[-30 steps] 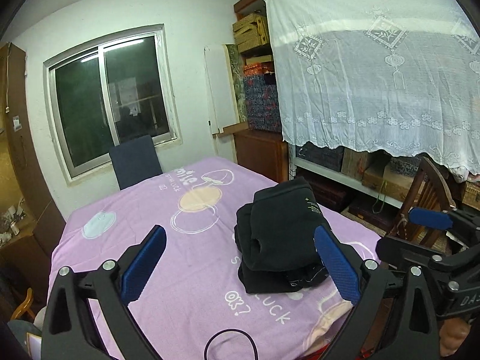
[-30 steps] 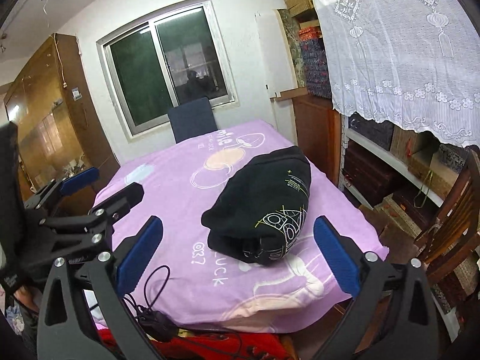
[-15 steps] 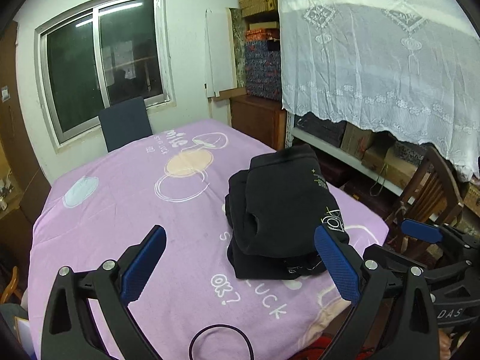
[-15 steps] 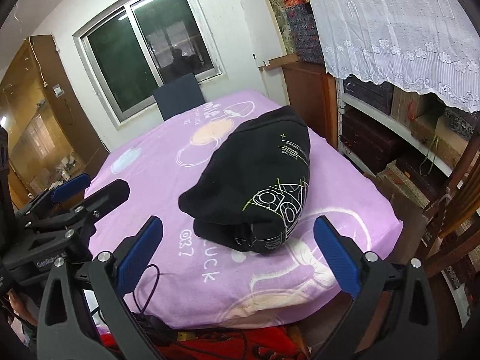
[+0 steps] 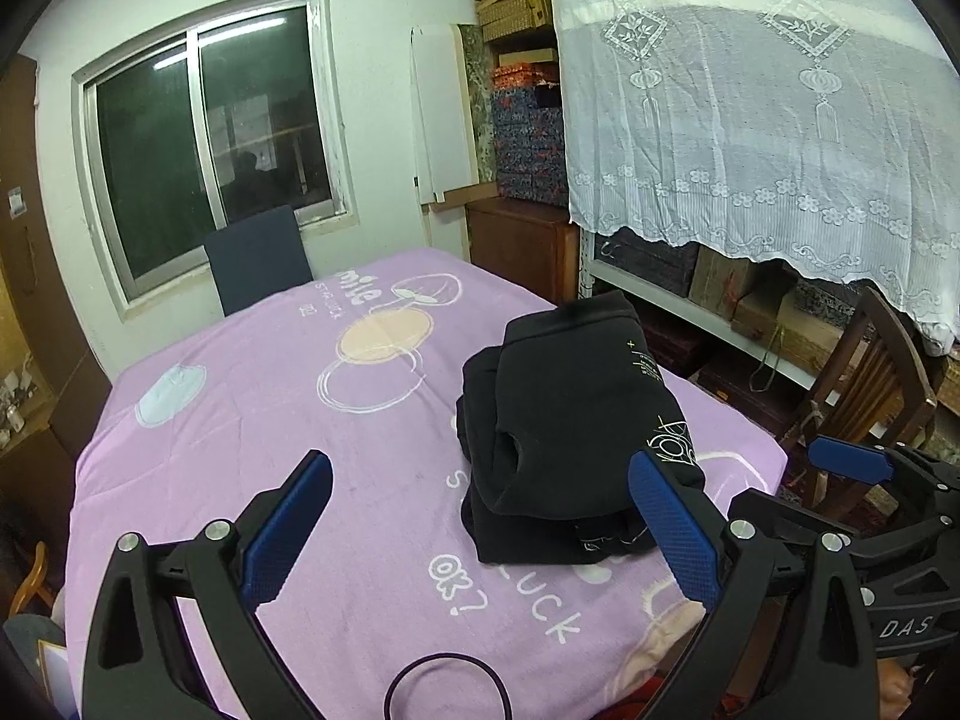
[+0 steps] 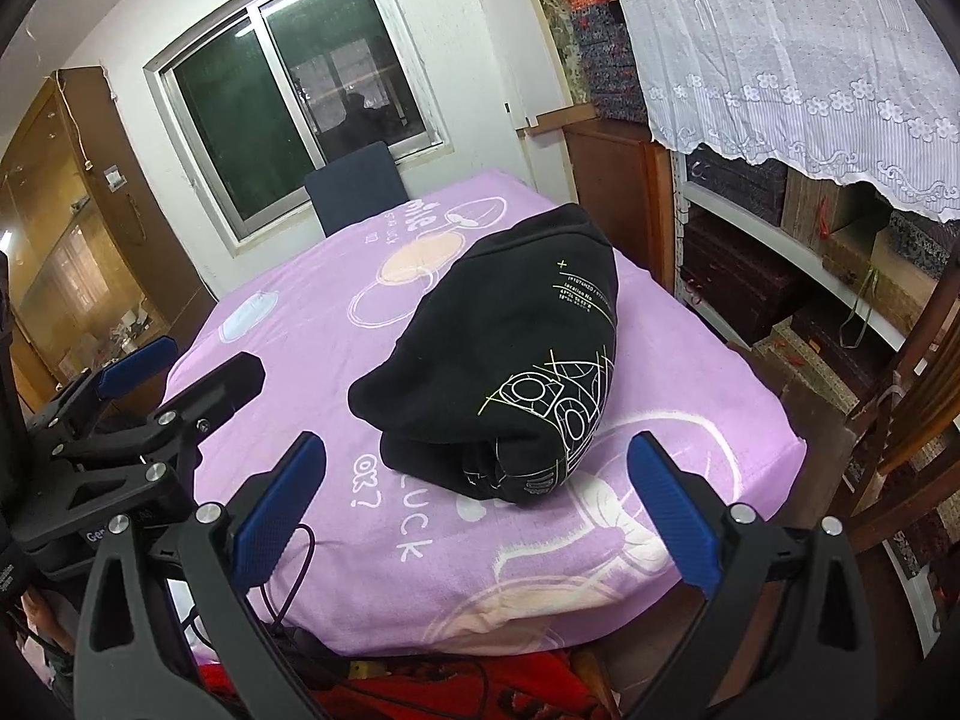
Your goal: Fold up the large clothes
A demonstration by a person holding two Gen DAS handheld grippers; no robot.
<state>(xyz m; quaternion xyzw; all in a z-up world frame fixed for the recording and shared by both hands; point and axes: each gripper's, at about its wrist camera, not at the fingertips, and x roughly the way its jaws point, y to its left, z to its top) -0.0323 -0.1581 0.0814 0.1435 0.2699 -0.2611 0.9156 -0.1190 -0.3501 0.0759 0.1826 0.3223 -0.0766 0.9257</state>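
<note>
Black garment (image 5: 576, 420) lies in compact multi-layer bundle near right edge of worktop (image 5: 252, 420), toward near right corner, on purple cover; printed panel faces up

Left hand-held gripper (image 5: 480, 531) spread wide, empty, above near edge, clear of cloth

Right hand-held gripper (image 6: 474, 507) likewise wide, empty, just short of bundle

Judgement: folding looks finished or nearly so; bundle somewhat lumpy, perhaps final tidy or squaring left

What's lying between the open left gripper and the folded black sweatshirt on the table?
In the left wrist view, only bare purple printed blanket separates the left gripper from the folded black sweatshirt.
</note>
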